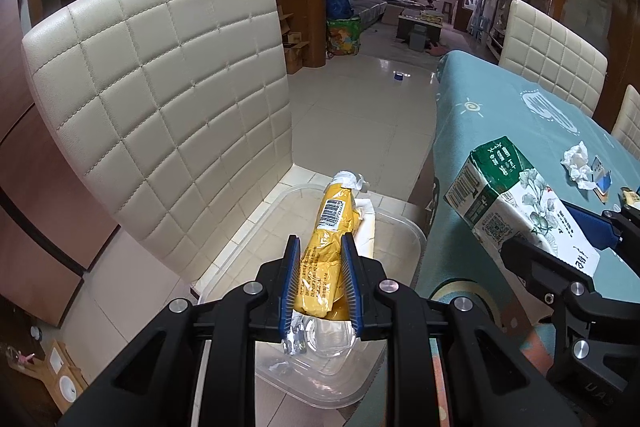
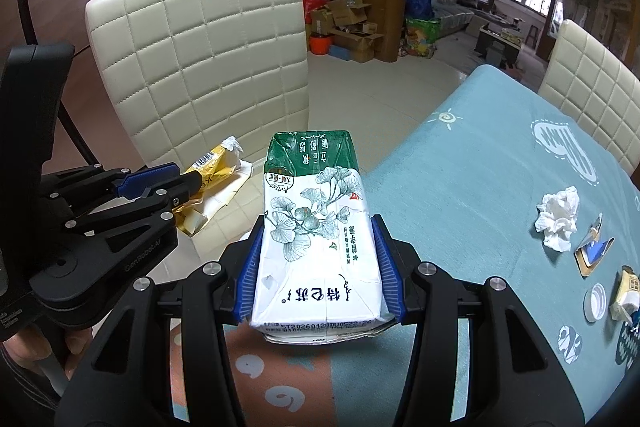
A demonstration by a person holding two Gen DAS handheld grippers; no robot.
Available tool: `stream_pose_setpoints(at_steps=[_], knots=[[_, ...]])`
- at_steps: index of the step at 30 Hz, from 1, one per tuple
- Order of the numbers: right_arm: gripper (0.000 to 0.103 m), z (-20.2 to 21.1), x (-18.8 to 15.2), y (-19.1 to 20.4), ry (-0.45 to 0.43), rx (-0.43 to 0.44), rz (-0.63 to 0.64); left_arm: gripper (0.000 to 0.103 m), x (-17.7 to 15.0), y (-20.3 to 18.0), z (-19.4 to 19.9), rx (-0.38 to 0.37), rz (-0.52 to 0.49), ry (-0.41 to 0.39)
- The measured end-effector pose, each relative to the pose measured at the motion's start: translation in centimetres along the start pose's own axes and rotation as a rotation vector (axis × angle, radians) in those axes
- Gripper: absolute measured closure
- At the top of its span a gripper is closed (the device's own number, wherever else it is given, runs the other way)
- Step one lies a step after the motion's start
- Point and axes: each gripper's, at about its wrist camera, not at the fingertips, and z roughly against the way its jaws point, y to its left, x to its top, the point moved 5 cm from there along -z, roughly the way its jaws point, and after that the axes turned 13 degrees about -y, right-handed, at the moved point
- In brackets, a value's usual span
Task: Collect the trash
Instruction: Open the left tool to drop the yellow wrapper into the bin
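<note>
My left gripper is shut on a yellow plastic wrapper and holds it over a clear plastic bin on the floor beside the table. The wrapper also shows in the right wrist view. My right gripper is shut on a white and green milk carton, held above the table's near edge. The carton shows in the left wrist view too. On the teal tablecloth lie a crumpled tissue, a small blue-and-gold wrapper, a white bottle cap and a yellow packet.
A cream quilted chair stands close behind the bin. Another cream chair stands at the table's far side. The bin holds a clear plastic cup and white paper. Tiled floor stretches toward the living room.
</note>
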Motion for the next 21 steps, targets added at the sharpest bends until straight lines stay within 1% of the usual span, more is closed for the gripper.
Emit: stream_pose_setpoints(at_steps=[18, 21], knots=[[0.051, -0.2, 0.5, 1.4, -0.008, 0.008, 0.030, 0.081, -0.2, 1.8, 0.1, 0.036, 0.024, -0.001], [0.051, -0.2, 0.6, 1.5, -0.011, 0.009, 0.032, 0.079, -0.3, 2.0, 0.1, 0.039, 0.027, 0.003]])
